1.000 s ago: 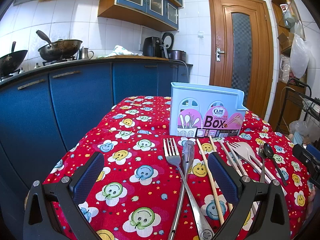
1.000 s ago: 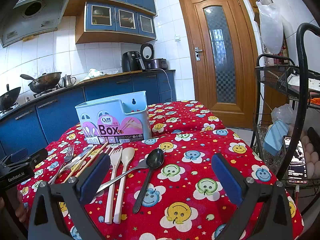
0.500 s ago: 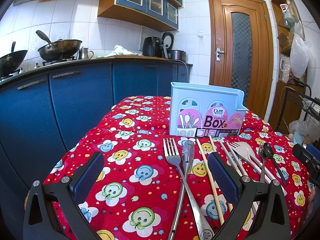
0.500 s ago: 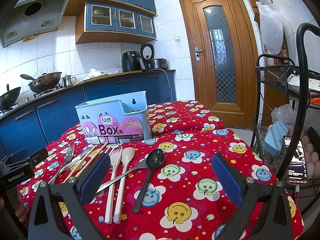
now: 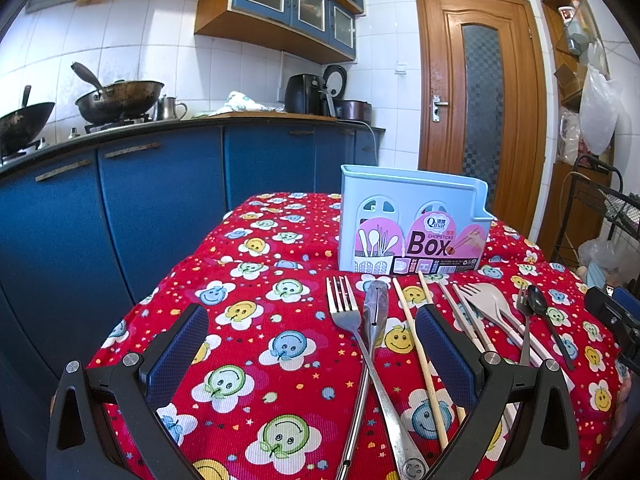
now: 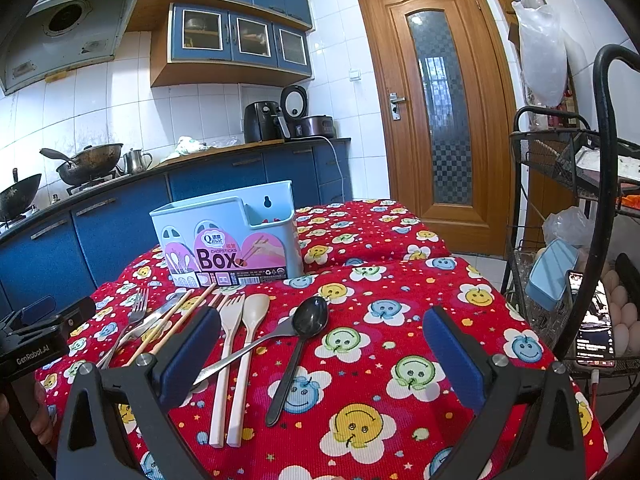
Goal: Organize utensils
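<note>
Lying side by side on the red smiley tablecloth (image 6: 400,312) in front of the pale blue chopsticks box (image 6: 228,236): metal fork (image 5: 348,320), knife (image 5: 374,312), chopsticks (image 5: 416,344), beige fork (image 6: 228,344), beige spoon (image 6: 250,340), black spoon (image 6: 300,344). Running lengthwise toward the box, heads nearest it. Hovering low: left gripper (image 5: 312,352) spread wide over metal fork and knife, right gripper (image 6: 320,352) spread wide, straddling the black spoon, gripping nothing.

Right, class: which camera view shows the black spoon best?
The right wrist view: the black spoon lies whole, bowl to handle tip, near the centre. In the left wrist view the spoon sits small at the right edge, strongly foreshortened.
</note>
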Demonstrator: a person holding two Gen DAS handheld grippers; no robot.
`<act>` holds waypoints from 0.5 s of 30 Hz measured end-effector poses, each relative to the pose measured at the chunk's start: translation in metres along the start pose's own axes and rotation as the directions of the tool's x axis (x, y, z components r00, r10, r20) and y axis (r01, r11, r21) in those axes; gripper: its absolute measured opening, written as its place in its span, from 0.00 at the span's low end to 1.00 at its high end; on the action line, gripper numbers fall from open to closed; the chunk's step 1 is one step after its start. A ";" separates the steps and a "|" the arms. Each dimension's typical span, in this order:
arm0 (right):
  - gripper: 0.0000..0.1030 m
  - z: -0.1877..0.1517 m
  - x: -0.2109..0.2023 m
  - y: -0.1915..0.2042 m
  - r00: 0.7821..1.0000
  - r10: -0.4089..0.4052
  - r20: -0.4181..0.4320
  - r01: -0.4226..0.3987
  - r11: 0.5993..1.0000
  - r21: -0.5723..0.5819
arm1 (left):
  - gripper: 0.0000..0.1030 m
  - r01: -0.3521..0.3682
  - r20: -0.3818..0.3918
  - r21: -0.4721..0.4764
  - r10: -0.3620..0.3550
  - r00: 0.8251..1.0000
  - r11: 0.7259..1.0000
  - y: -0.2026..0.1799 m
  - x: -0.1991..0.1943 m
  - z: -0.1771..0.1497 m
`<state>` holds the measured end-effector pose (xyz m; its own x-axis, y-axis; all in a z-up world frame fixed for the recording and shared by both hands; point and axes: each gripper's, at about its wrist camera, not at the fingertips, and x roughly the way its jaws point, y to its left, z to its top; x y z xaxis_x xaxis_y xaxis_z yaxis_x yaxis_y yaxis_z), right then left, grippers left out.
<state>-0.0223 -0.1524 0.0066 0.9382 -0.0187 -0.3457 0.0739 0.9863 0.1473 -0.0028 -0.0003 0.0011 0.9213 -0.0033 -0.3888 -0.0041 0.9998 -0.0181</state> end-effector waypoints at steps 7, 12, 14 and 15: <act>1.00 0.004 0.003 -0.001 0.999 0.016 -0.038 -0.016 1.000 0.001 | 1.00 -0.018 -0.005 0.028 0.018 1.000 0.999 0.000 -0.004 0.010; 1.00 0.015 0.008 -0.001 0.992 0.048 -0.118 -0.050 0.999 -0.014 | 1.00 0.010 -0.043 0.070 -0.007 0.999 0.998 0.000 -0.003 0.023; 1.00 0.020 0.012 0.001 0.986 0.046 -0.162 -0.053 0.998 -0.038 | 1.00 0.027 -0.075 0.083 -0.021 0.997 0.996 0.001 0.000 0.027; 1.00 0.023 0.015 0.003 0.981 0.045 -0.188 -0.055 0.997 -0.049 | 1.00 0.038 -0.099 0.092 -0.029 0.995 0.995 0.002 0.003 0.030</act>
<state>-0.0008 -0.1539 0.0230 0.8602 0.0568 -0.5068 0.0053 0.9927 0.1202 0.0122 0.0018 0.0277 0.8779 -0.0343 -0.4776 0.0672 0.9964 0.0521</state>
